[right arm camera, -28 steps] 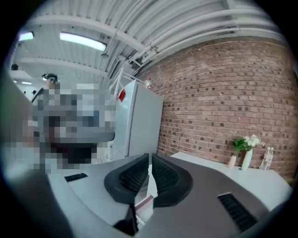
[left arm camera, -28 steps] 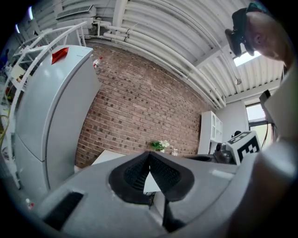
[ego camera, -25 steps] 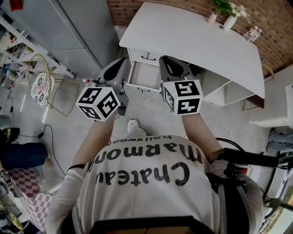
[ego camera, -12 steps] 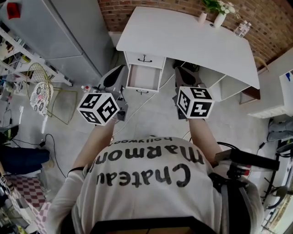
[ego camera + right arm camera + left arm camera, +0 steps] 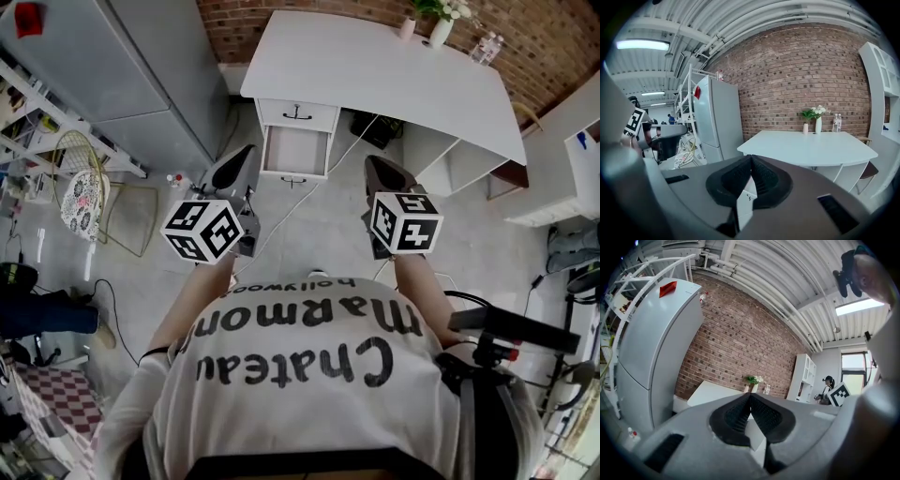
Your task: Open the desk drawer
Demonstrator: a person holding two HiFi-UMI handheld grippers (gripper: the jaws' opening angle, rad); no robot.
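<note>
White drawer (image 5: 296, 150) stands pulled out of the desk (image 5: 394, 70) front, sliding toward the person, ahead and between the two, nearer the left tongs (image 5: 247, 152) than the right tongs (image 5: 371, 162), both pinched together and empty.

In both gripper views, the drawer (image 5: 295, 152) below the surface (image 5: 375, 75) is largely hidden behind the closed jaws. In the head view, the flowers (image 5: 448, 9) at the surface's back edge are cut off.

text: "chateau marmont", "hollywood" | on: person's shirt (image 5: 300, 384) | reads upside down; head view
</note>
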